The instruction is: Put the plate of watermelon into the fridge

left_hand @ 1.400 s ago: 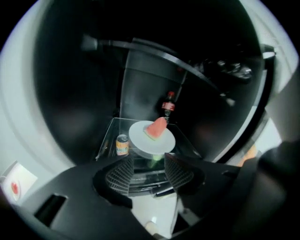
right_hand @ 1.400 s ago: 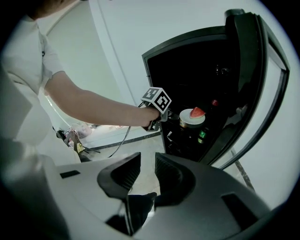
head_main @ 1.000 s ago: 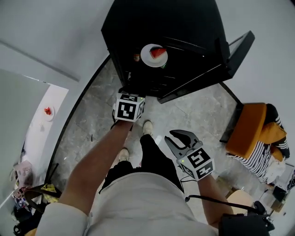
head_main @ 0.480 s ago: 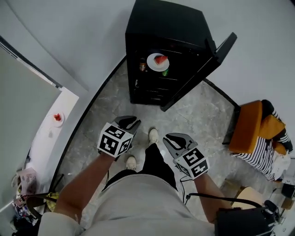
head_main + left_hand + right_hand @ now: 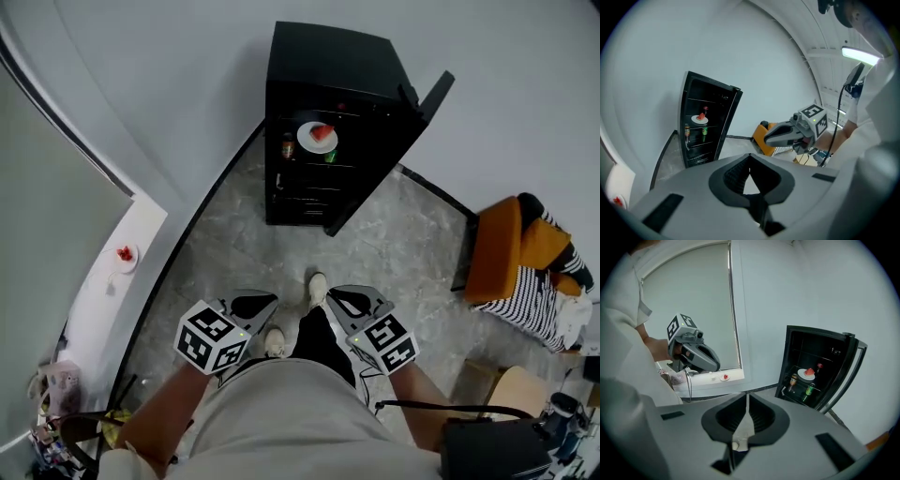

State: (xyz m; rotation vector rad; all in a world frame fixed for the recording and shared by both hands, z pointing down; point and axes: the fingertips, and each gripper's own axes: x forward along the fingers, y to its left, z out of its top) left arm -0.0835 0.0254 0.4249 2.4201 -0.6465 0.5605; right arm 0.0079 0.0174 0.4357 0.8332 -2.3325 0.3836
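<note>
With the plate of watermelon already on a shelf inside the fridge, well ahead of both tools, what seems left is the open door. It is best pushed shut gently so the plate does not slide. The left tool is fully closed on nothing and touches nothing, held low by the person's legs; the right tool, just beside it, is likewise closed and empty.

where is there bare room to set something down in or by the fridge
The floor before the fridge is bare; the top shelf above the plate looks free. Crowded below the plate: bottle and can.
</note>
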